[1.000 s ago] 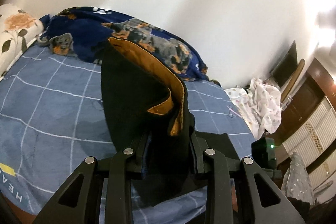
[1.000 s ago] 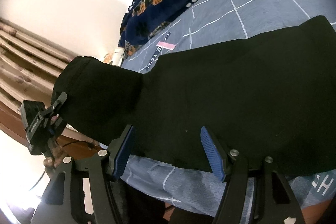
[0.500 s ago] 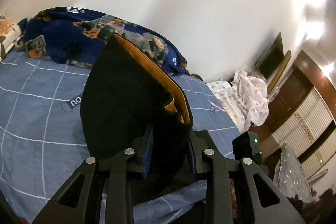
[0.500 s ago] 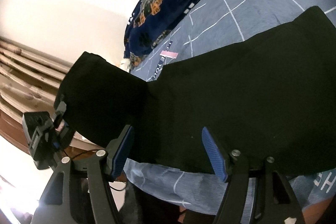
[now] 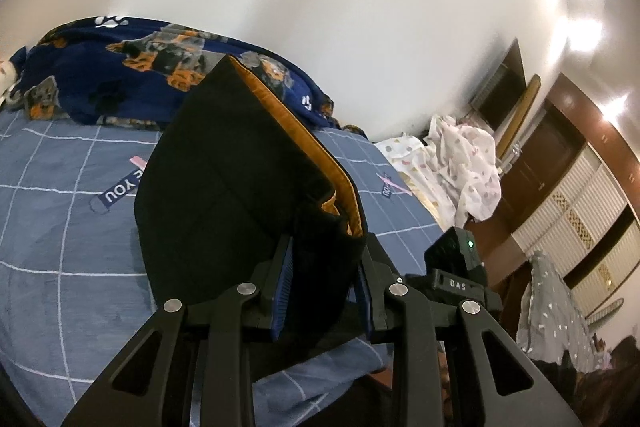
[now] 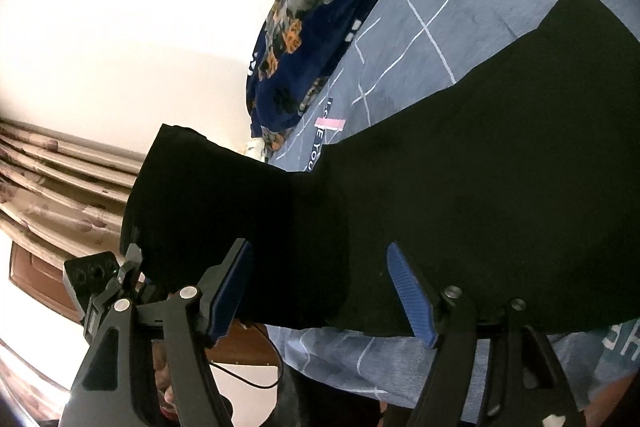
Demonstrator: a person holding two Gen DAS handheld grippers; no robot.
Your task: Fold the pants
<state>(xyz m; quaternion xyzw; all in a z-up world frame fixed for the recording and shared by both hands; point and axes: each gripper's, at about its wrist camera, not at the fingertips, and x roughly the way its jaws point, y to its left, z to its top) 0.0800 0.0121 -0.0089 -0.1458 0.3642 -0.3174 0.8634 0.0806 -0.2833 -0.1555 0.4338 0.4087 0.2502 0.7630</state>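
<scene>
left gripper [image 5: 324,283]: clamps pants [image 5: 240,195], apparently swung sideways | right gripper [image 6: 320,287]: opening, unclamped

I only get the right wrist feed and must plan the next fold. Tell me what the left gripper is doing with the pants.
Observer: The left gripper is clamped on a raised fold of the black pants.
Operator: Describe that fold.
Observer: An orange lining shows along its top edge.
Operator: Report what lies beyond the bed on that side.
Observer: A white spotted cloth is heaped near a dark wooden door.
</scene>
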